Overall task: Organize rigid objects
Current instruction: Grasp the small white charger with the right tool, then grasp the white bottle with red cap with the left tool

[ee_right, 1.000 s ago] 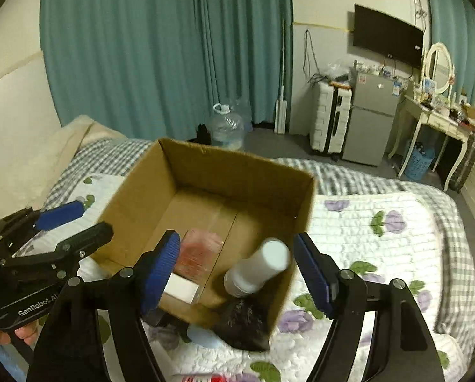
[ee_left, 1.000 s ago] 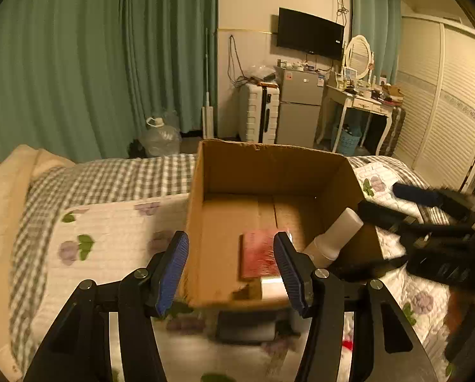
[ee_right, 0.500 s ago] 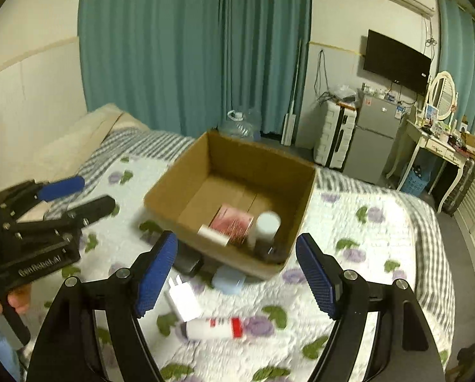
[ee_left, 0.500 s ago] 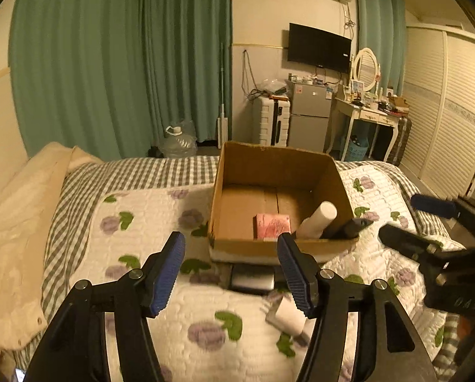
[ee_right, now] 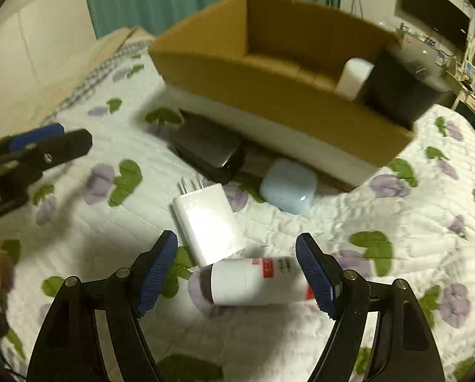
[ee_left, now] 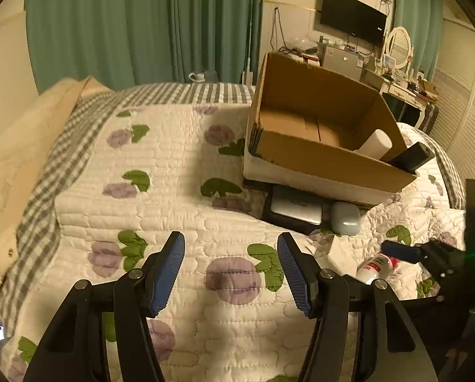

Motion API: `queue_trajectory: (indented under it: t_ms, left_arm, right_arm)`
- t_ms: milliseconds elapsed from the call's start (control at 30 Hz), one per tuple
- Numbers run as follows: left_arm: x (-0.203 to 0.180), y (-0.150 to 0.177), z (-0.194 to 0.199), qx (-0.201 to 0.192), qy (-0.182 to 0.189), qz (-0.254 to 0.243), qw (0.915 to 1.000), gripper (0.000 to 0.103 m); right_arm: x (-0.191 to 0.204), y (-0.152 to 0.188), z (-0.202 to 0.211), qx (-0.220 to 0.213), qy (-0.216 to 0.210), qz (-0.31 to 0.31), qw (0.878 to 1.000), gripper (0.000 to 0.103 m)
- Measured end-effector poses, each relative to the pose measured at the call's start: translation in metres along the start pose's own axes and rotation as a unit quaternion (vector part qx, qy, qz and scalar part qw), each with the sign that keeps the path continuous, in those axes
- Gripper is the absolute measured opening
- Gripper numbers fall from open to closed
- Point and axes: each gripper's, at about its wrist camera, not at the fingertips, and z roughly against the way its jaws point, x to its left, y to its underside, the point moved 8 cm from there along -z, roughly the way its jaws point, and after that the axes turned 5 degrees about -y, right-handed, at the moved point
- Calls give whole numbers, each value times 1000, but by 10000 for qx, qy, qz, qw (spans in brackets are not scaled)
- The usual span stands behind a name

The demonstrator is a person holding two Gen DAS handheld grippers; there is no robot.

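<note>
Both claws have dropped back from the cardboard box (ee_right: pixel 269 95) toward the quilt (ee_left: pixel 180 165). The right gripper (ee_right: pixel 237 273), spread, straddles the white bottle (ee_right: pixel 256 281) untouched; the left gripper (ee_left: pixel 231 270), just widened, holds nothing.

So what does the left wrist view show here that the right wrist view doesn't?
Only the left wrist view: the curtain-side pillow and the vanity mirror.
Only the right wrist view: the white charger, prongs visible.
Both: the cardboard box, blue case, white bottle, and each open gripper, left and right.
</note>
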Motion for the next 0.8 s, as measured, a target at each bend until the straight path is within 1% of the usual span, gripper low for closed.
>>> queue_trajectory:
  t_ms: [133,233,333,367,467,600,633,700,767,800]
  left_arm:
    - [0,4,-9,125,-1,-3,9999,63]
    - [-2,5,-10,163,9,-21,9999,63]
    - [-6,5,-9,161,21,-70,9998,63]
    - [-7,5,-7,144,21,-106,9998,63]
    - [-10,4,-3,75,14,-196,9998,63]
    - [-15,1,5,-56,53,-264,9996,63]
    - [-18,0,7,-75,69,-285,9995,63]
    - [-26,1,9,-85,180,-353,9992,63]
    - [-37,2,11,-81,290,-443,9986,63]
    - [-47,3,13,-82,417,-521,9977,63]
  right_arm:
    - [1,-6,-17,77,-108,25,9999,77]
    - [4,-8,-23,88,-185,79,9998,73]
    - [9,-8,-25,100,-381,73,9992,57]
    - [12,-8,-23,77,-497,73,9987,47]
    - [16,-7,-16,13,-297,180,9994,44]
    - [8,-11,16,-300,-7,56,9995,42]
    - [4,-12,27,-367,105,14,9993,42]
    - [-10,-10,53,-456,462,-60,9979,42]
    - [-26,-5,73,-476,680,-246,9962,42]
    - [-35,-1,80,-457,771,-359,9953,42]
